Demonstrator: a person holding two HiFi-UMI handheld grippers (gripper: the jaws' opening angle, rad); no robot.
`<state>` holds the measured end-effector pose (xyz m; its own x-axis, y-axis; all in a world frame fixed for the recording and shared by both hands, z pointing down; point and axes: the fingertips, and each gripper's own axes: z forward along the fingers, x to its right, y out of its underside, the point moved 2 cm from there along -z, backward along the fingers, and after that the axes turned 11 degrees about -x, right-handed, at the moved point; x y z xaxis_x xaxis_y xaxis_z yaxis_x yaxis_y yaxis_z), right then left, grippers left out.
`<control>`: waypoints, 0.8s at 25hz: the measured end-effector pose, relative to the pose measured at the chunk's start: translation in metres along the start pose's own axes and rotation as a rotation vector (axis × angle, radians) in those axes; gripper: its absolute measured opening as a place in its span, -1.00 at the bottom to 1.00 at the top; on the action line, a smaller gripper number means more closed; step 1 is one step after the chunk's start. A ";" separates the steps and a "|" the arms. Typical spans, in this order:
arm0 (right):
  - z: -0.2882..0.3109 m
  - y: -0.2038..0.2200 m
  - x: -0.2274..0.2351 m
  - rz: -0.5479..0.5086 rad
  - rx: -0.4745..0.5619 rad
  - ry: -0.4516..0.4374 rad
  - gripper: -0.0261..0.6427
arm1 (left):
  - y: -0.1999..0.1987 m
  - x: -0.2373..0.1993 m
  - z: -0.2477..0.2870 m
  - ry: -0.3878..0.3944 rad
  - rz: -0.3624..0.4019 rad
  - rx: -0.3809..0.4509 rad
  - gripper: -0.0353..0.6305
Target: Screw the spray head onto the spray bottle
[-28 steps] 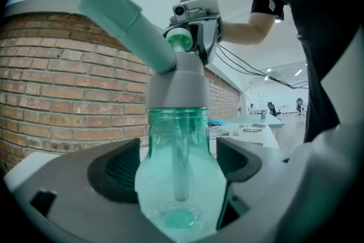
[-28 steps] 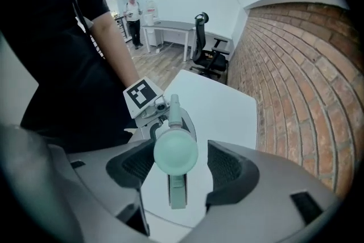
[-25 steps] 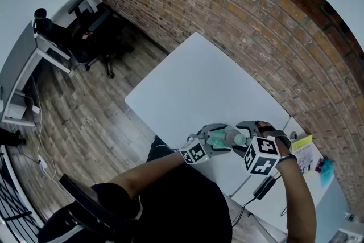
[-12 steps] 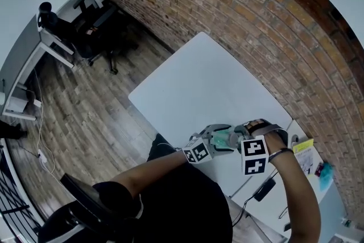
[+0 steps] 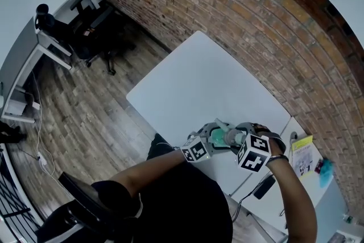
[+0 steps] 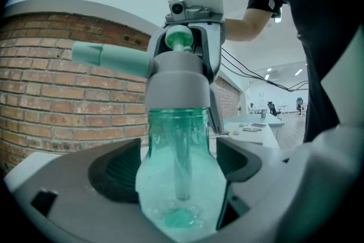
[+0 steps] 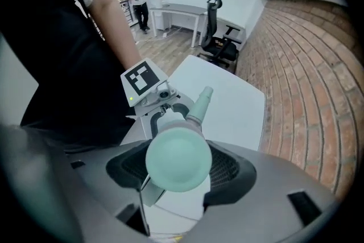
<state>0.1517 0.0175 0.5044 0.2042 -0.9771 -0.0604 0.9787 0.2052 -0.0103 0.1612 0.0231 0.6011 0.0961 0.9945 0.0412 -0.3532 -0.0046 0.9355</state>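
Observation:
A see-through green spray bottle (image 6: 177,179) stands upright between the pads of my left gripper (image 6: 179,165), which is shut on its body. A grey spray head (image 6: 176,79) with a pale green nozzle (image 6: 105,57) sits on the bottle's neck. My right gripper (image 7: 179,165) points down from above, its pads closed on the round pale green top of the spray head (image 7: 178,159). In the head view both grippers meet over the near edge of the white table (image 5: 199,82): the left gripper (image 5: 218,136) holds the bottle (image 5: 218,137) and the right gripper (image 5: 234,137) sits on top.
A brick wall (image 5: 256,25) runs behind the table. To the right a second table carries a yellow sheet (image 5: 301,148) and a black cable (image 5: 263,186). Black office chairs (image 5: 91,25) stand at the far left. A person (image 7: 138,0) stands far off.
The right gripper's marker cube has rolled a little over the spray head and stayed above the bottle. The left gripper and the bottle have kept still.

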 end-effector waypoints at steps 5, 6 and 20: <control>-0.001 0.000 0.003 0.175 0.038 0.011 -0.10 | 0.000 -0.001 0.000 0.006 0.008 -0.003 0.31; -0.001 -0.001 0.003 0.213 0.045 0.017 -0.10 | 0.001 -0.001 0.000 0.007 0.008 -0.002 0.31; -0.013 0.004 0.002 0.162 0.061 0.063 -0.10 | 0.001 0.002 0.002 0.013 0.014 0.003 0.31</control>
<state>0.1557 0.0174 0.4910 0.3594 -0.9256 -0.1187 0.9330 0.3539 0.0653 0.1628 0.0245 0.6028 0.0792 0.9956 0.0497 -0.3520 -0.0187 0.9358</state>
